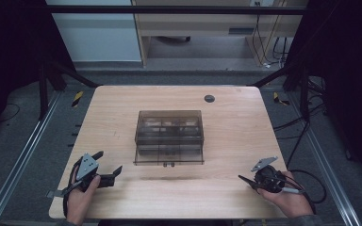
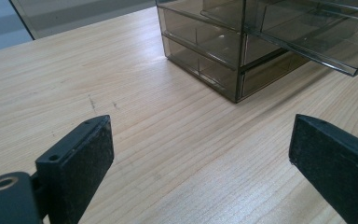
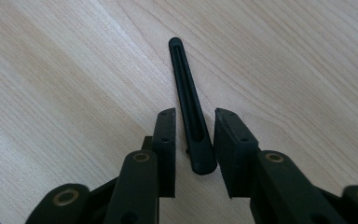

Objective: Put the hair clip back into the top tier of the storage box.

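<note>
Lying between the right tool's jaws, seemingly untouched: a black strip.

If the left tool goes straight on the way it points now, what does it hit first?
Most likely the smoky clear drawer box: its near corner stands ahead of the open left tool, slightly right of centre, with bare table between. Depth is hard to judge; it might clip the corner only.
</note>
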